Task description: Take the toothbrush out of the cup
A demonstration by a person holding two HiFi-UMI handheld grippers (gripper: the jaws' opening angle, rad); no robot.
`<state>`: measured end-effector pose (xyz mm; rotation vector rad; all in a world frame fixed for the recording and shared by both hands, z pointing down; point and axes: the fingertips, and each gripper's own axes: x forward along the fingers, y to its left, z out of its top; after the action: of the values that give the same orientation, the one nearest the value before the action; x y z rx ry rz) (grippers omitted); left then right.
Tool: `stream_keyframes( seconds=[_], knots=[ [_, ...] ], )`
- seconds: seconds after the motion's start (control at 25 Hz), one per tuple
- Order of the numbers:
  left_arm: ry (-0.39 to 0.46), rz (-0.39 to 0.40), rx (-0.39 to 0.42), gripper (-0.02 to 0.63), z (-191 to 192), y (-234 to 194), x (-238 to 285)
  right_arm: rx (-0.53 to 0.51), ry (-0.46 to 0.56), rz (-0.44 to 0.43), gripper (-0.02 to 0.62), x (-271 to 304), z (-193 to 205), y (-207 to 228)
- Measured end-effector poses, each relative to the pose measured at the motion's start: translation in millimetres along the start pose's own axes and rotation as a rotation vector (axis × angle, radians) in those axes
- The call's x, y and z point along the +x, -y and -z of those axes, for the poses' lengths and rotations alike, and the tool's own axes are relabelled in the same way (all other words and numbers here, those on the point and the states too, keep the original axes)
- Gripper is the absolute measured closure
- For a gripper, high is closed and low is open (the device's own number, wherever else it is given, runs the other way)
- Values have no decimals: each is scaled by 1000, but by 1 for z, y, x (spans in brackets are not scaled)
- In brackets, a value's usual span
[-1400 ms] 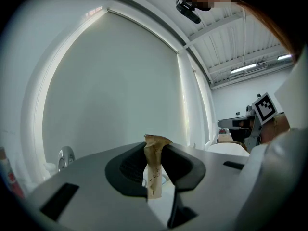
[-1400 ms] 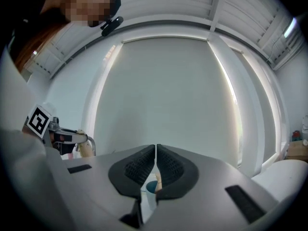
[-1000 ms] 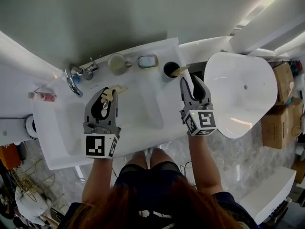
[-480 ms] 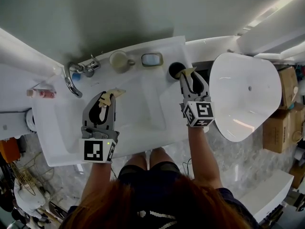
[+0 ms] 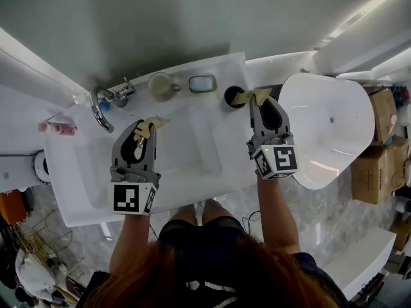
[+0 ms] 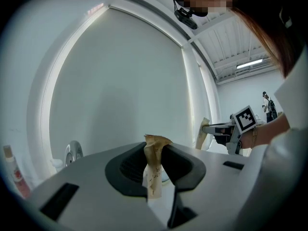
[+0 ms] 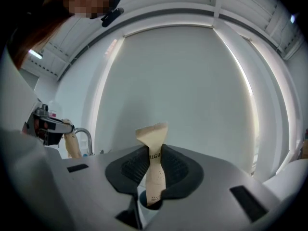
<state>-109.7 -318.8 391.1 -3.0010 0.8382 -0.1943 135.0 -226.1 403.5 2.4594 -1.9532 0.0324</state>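
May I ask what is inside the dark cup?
A paper-wrapped toothbrush stands with its lower end in the cup; the right gripper is closing its jaws on it. The cup's bottom is hidden.

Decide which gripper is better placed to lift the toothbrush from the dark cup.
Right. The right gripper is closing its jaws on the wrapped toothbrush at the dark cup; the left gripper holds another brush.

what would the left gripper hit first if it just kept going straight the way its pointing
Probably the cream mug on the back ledge of the sink: in the head view it sits in line beyond the left gripper. Height is unclear; if it passes above, the grey wall comes next.
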Motion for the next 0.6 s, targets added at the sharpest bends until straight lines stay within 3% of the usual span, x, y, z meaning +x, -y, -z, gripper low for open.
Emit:
stream_keyframes(
  seconds=[0.28, 0.6],
  knots=[
    [36, -1, 15, 511, -27, 4, -12, -85, 85, -37, 515, -39, -74, -21],
    [46, -26, 36, 512, -37, 11, -33, -84, 47, -53, 517, -86, -76, -39]
  ],
)
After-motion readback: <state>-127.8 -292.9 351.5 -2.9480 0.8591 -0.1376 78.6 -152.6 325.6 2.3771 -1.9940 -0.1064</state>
